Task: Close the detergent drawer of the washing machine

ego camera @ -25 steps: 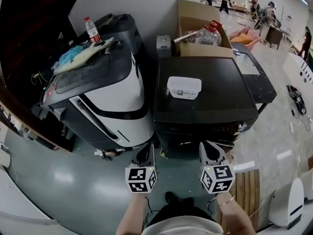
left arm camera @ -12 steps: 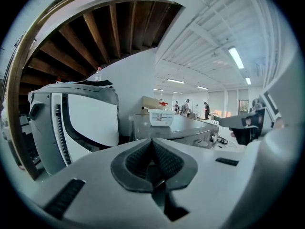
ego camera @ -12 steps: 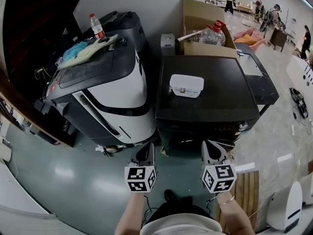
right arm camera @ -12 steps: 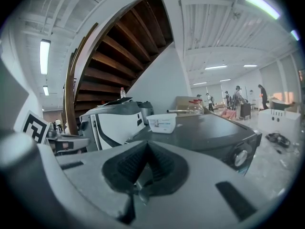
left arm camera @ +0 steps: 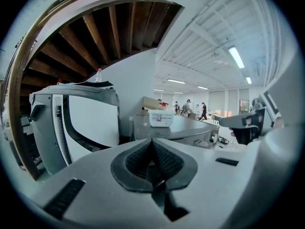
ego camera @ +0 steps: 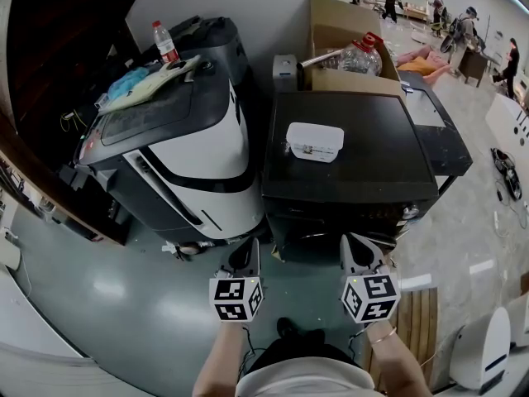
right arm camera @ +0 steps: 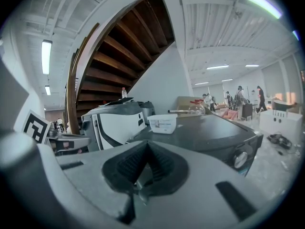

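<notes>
Open workshop hall: washing machine [ego camera: 351, 151] by wooden stair [left arm camera: 95, 37], cardboard box [ego camera: 335, 23], ceiling strip lights [left arm camera: 237, 57].

White tub [ego camera: 314, 141] sits near the middle. Water bottle [ego camera: 165, 44] w/ red cap at 11 o'clock, blue cloth [ego camera: 131, 83] just beside it. Cardboard box [ego camera: 335, 19] & big clear jug [ego camera: 361, 56] at 1 o'clock.

Two machines: black washing machine [ego camera: 347, 151] at centre, white-grey machine [ego camera: 190, 160] at left. One white tub [ego camera: 314, 141], one small bottle [ego camera: 164, 41], one big jug [ego camera: 359, 56], one cardboard box [ego camera: 331, 23]. Two grippers: left gripper [ego camera: 245, 255], right gripper [ego camera: 357, 253].
</notes>
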Tool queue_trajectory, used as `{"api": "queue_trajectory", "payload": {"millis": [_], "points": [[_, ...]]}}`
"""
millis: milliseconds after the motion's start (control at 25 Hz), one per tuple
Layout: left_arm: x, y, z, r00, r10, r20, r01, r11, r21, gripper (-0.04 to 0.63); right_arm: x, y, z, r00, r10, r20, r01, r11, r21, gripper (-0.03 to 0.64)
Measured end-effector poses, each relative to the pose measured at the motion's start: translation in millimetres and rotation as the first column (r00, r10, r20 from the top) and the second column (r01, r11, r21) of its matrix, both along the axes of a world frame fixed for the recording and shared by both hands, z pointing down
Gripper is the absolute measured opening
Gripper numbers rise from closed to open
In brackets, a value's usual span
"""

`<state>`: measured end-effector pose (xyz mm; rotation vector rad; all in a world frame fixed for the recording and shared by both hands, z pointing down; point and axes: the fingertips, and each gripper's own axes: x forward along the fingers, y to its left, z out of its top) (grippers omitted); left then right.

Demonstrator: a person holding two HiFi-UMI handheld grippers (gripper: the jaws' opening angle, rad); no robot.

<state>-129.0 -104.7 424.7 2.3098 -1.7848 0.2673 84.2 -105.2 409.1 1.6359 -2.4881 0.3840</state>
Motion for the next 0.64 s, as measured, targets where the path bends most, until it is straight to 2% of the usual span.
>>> {"api": "queue_trajectory", "payload": {"millis": [640], "points": [[8.9, 5.4, 1.1, 1.0, -0.02, -0.001, 0.02, 1.0, -0.002, -0.005, 7.7, 1.1, -0.3, 1.0, -0.025, -0.001, 0.025, 1.0, 0.012, 0.002]]}}
